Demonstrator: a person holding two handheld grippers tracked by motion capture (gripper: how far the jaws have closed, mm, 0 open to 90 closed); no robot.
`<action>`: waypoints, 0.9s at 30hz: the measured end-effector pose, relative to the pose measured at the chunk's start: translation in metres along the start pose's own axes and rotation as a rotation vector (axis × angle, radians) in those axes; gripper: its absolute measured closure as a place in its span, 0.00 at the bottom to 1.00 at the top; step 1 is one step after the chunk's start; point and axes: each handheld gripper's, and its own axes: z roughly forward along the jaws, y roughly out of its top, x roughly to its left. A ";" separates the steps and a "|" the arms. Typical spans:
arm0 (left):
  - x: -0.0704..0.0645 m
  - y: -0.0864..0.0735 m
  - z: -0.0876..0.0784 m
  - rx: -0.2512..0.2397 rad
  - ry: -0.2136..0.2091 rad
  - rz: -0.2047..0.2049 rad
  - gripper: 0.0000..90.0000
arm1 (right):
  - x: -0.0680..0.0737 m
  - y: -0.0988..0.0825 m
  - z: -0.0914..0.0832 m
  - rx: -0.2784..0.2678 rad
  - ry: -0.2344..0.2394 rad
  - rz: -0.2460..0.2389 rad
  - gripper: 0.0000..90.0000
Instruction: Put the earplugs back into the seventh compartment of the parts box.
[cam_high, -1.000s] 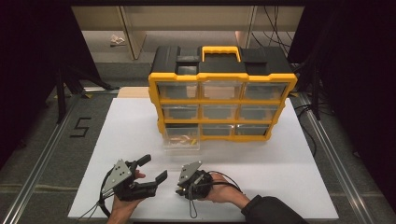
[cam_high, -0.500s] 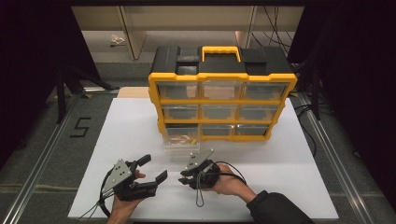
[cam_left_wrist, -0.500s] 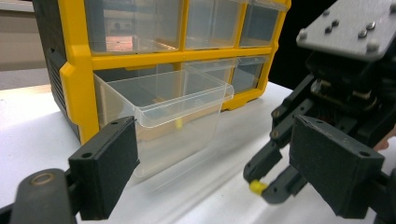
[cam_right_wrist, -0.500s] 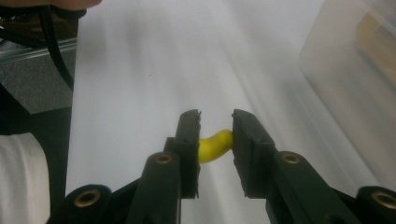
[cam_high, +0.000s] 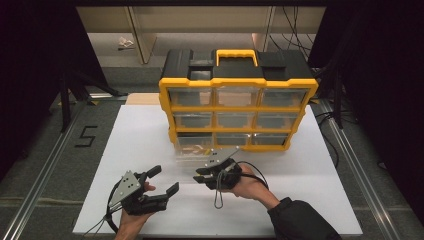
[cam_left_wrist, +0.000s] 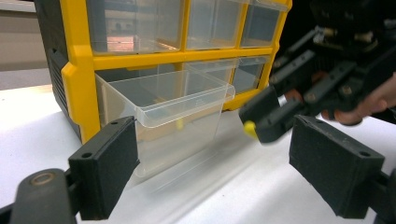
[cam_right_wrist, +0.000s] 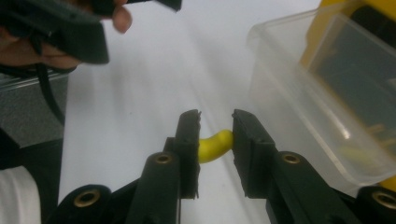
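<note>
White table top (cam_high: 150, 150) carries yellow-and-black organizer cabinet (cam_high: 239, 87), three rows of clear drawers, yellow handle (cam_high: 237, 52) on top. Dark grey floor around table, white mark (cam_high: 86, 136) shaped like digit 5 at left beside metal rail (cam_high: 45, 170). Beige shelving (cam_high: 145, 30) behind cabinet, small pale scrap (cam_high: 125, 43) lying on floor there. Black cables (cam_high: 327, 120) trailing past right side.

High overhead; 2 close, sharing drawer (cam_left_wrist: 168, 112).
</note>
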 end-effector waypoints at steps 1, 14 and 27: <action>0.000 0.000 0.000 0.000 0.000 0.000 0.17 | -0.004 0.005 -0.003 -0.010 -0.013 0.005 0.81; 0.000 0.000 0.000 0.001 -0.002 0.001 0.17 | -0.026 0.024 -0.010 -0.056 -0.096 0.038 0.80; 0.000 0.000 0.001 0.005 0.003 -0.003 0.17 | -0.048 0.028 0.005 -0.039 -0.198 0.092 0.71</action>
